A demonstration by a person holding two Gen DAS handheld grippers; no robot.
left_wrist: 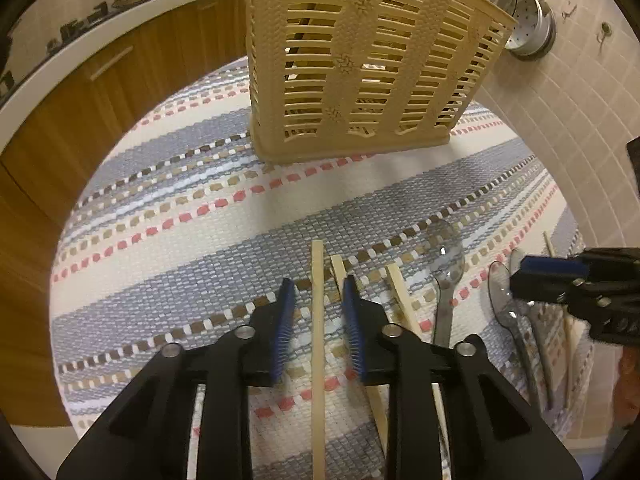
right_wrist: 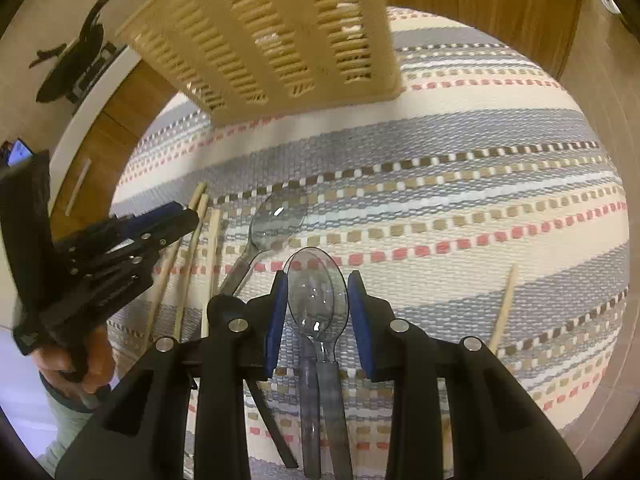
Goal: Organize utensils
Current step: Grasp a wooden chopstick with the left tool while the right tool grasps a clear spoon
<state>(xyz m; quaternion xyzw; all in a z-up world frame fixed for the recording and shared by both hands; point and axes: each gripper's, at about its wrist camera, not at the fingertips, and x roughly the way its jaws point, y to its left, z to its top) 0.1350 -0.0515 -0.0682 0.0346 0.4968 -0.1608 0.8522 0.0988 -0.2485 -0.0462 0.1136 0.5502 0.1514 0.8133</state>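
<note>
1. The left tool (left_wrist: pixel 318 292) straddled one wooden chopstick (left_wrist: pixel 318 360) lying on the striped cloth (left_wrist: pixel 180 248) that covered the desk. Its blue pads stood narrowly apart, with a clear gap on each side of the stick, so nothing was held yet.
2. The right tool (right_wrist: pixel 316 300) sat over the bowl of a clear plastic spoon (right_wrist: pixel 316 296), a second clear handle lying just beside it. Its jaws were partly open and close against the bowl's edges; whether the pads pressed on it could not be told.
3. Other chopsticks (left_wrist: pixel 400 292) lay just right of the left tool, and another clear spoon (left_wrist: pixel 446 252) beyond them. A lone chopstick (right_wrist: pixel 504 304) lay apart at the far right in the right wrist view.
4. The slatted beige basket (left_wrist: pixel 360 60) stood upright at the far side of the cloth, well apart from the utensils.
5. To do this step well, I would judge that each tool should close on only its one item: the left centred on its stick, clear of the neighbour near its right pad.
6. The spoon's bowl was probably slippery and rounded; a grip on the neck or handle would likely be safer before carrying it to the basket.
</note>
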